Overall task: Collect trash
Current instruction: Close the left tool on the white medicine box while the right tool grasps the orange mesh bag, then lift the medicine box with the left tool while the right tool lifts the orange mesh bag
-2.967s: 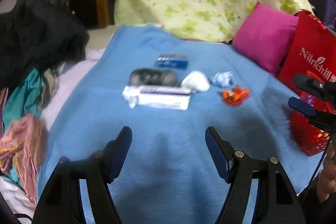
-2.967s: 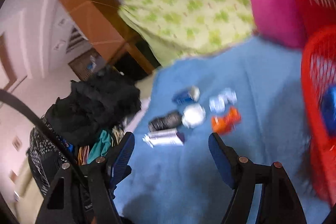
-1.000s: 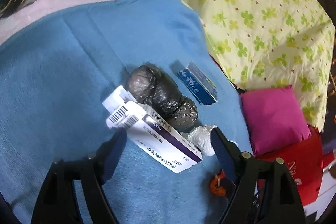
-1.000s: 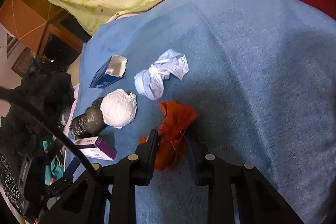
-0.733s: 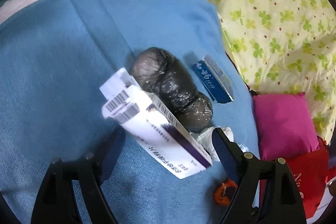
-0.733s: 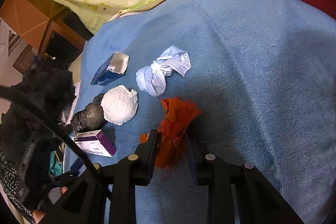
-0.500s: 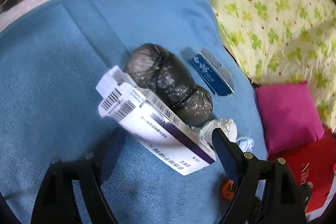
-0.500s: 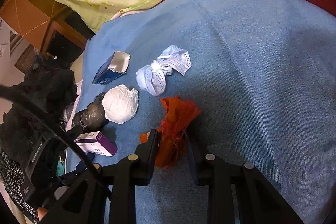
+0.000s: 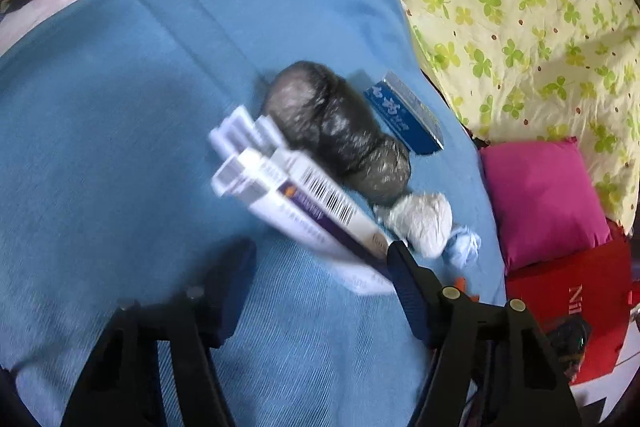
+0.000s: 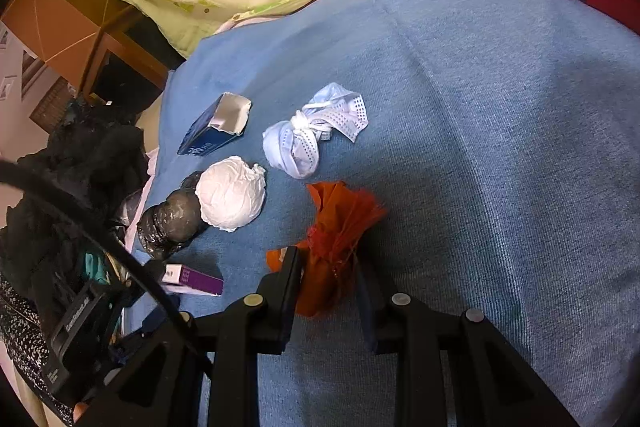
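Tilted up since a moment ago, the long white-and-purple cardboard carton point(image 9: 304, 203) sits between the left gripper point(image 9: 320, 267)'s closing fingers on open blue blanket point(image 9: 120, 107); the right gripper point(image 10: 326, 279) pinches the crinkled orange wrapper point(image 10: 340, 239).

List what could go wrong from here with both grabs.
1. The left gripper is closing on the white and purple box, which sits skewed; only the right finger seems to touch it, so it may twist out.
2. That box lies against the black bag bundle; lifting could drag it along.
3. The right gripper is shut on the crumpled orange wrapper; the loose plastic may slip free.
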Motion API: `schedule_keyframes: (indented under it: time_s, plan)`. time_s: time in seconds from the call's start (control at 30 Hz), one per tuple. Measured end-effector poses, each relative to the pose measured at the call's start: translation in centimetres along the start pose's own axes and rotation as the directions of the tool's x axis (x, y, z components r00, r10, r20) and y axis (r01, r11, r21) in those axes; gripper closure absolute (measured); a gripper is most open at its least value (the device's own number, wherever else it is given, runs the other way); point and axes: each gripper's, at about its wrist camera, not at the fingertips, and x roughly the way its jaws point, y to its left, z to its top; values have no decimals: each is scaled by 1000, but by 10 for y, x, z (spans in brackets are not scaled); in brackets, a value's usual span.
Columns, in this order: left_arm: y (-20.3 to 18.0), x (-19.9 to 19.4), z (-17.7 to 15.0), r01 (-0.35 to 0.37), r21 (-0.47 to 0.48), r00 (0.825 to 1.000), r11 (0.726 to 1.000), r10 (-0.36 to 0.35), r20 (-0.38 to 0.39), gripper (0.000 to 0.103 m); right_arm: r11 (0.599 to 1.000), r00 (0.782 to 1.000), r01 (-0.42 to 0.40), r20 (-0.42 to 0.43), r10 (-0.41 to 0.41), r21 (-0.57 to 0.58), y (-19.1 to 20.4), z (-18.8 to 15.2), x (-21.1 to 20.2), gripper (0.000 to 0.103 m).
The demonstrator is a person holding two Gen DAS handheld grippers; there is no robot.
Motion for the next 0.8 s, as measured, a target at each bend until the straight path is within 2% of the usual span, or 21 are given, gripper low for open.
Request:
schedule_keyframes:
  time_s: [0.1,0.2,0.3,0.43,0.63,0.8]
  plan:
    - [-2,-9,-11,-45,49,999,998,46,-15,39,1000,1000,-4,-1,4,0,-1,0,0,73]
    - [-6,-14,-22,-101,110,995,989,103,-15,41,1000,1000,-12,-6,12,1,-2,0,-1,73]
    - [-12,-27,-35,-151,136,989,979,148,27,41,1000,1000,-21,-13,22,2,-4,-1,-2,73]
    - [-22,-34,-26,-138,180,989,974,125,81,40,1000,999,-31,-20,30,-5,-5,-1,-2,73]
    - [-17,-34,8,-113,92,977,989,93,194,33,999,999,-35,-23,35,-9,-6,-1,-2,73]
    - [-14,-20,22,-153,72,960,986,131,246,32,999,999,-36,-21,36,-14,-6,-2,-2,73]
